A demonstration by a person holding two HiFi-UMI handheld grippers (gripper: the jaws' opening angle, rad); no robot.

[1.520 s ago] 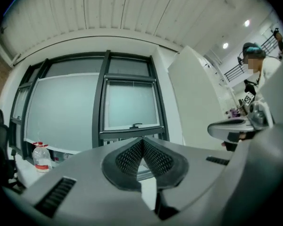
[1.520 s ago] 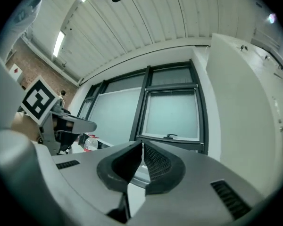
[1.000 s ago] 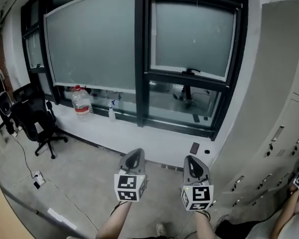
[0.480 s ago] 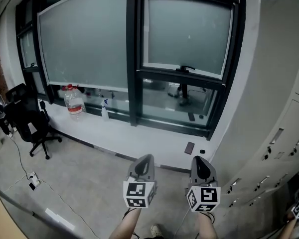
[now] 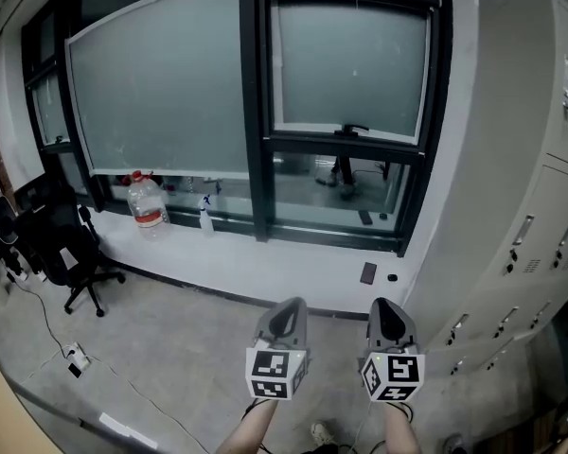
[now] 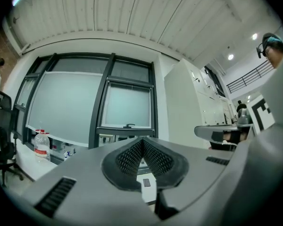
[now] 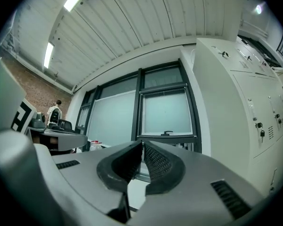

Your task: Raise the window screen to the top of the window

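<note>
The grey window screen point(image 5: 348, 64) covers the upper part of the right-hand window, and its bottom bar carries a small black handle point(image 5: 352, 130). Below the bar the glass is bare. Both grippers hover over the floor, well short of the window and pointing at it. My left gripper point(image 5: 286, 322) is shut with nothing in it, and my right gripper point(image 5: 386, 315) beside it looks shut and empty too. In the left gripper view the screen point(image 6: 128, 105) stands far beyond the closed left gripper point(image 6: 142, 140). The right gripper view shows the screen point(image 7: 167, 112) past the right gripper point(image 7: 143, 142).
A wider screened window point(image 5: 161, 93) lies to the left. On the white sill point(image 5: 265, 263) stand a large water bottle point(image 5: 147, 201) and a spray bottle point(image 5: 206, 218), and a dark flat object point(image 5: 368, 272) lies there. Tall lockers point(image 5: 521, 187) stand at right, an office chair point(image 5: 62, 244) at left.
In the head view both grippers have shifted down and to the right together, and the window now sits more central. Both stay shut and empty.
</note>
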